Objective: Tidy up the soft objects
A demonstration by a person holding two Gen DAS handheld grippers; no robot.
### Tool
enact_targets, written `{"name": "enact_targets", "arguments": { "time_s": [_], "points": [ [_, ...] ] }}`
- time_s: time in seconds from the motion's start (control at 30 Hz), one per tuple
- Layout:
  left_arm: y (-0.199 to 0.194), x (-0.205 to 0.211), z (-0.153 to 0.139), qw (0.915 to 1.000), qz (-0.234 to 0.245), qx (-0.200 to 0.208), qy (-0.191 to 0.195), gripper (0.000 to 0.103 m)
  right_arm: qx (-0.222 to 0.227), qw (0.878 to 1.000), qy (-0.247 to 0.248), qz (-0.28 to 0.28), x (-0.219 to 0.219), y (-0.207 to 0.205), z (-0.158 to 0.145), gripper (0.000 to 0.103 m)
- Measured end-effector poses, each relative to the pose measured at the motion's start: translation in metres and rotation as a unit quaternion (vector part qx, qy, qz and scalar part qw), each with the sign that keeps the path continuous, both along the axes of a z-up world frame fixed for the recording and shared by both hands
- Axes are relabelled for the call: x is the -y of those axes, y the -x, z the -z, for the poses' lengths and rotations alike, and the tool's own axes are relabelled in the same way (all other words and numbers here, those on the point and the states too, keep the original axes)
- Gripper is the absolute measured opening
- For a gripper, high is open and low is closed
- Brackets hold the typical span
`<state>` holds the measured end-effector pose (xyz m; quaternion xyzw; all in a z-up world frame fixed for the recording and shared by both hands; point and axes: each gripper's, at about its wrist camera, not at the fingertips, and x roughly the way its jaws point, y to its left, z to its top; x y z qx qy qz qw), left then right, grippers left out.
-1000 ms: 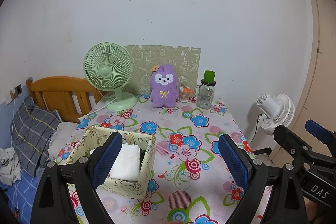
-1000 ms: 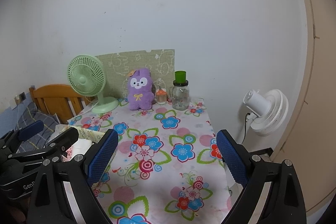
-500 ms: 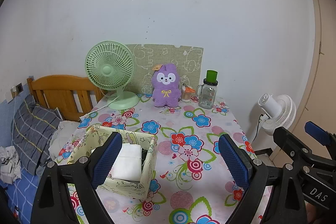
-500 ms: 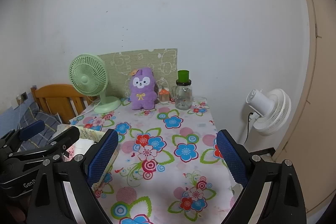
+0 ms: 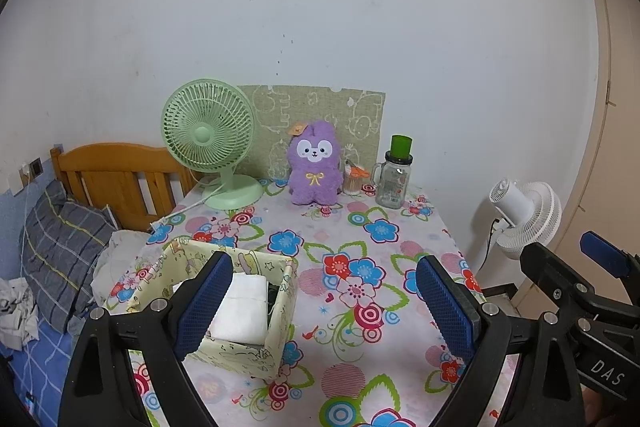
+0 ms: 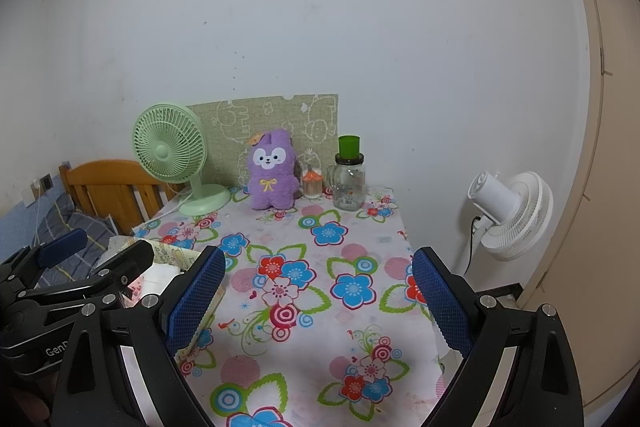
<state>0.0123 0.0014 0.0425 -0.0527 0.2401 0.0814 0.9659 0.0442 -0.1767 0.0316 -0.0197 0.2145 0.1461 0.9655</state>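
One plush (image 5: pixel 315 167) stands on the counter (image 5: pixel 384 267), with one green fan (image 5: pixel 208 143), one jar (image 5: pixel 394 175), one small cup (image 5: pixel 354 181) and one box (image 5: pixel 240 351) holding one white cloth (image 5: pixel 244 307). One white fan (image 5: pixel 524 215) stands off it. Two grippers: left (image 5: pixel 320 307), right (image 6: pixel 316 303).

right gripper (image 6: pixel 316 301) held wide apart, blue pads empty, above floral tablecloth (image 6: pixel 320 267). far ahead by wall: purple plush bunny (image 6: pixel 272 177), green fan (image 6: pixel 172 155) to its left, glass jar (image 6: pixel 349 179) to its right. left gripper (image 6: pixel 76 275) beside, at left edge.
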Motion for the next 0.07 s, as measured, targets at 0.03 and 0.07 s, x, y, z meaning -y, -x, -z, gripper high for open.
{"name": "enact_targets", "arguments": {
  "time_s": [0.03, 0.07],
  "points": [
    [0.0002, -0.0001, -0.0003, 1.0, -0.001, 0.002, -0.002, 0.094, 0.001, 1.0, 0.0, 0.0, -0.0004, 0.0, 0.0, 0.096],
    [0.0002, -0.0005, -0.0007, 1.0, -0.001, 0.002, -0.003, 0.094, 0.002, 1.0, 0.0, 0.0, -0.0001, 0.0001, -0.0003, 0.096]
  ]
}}
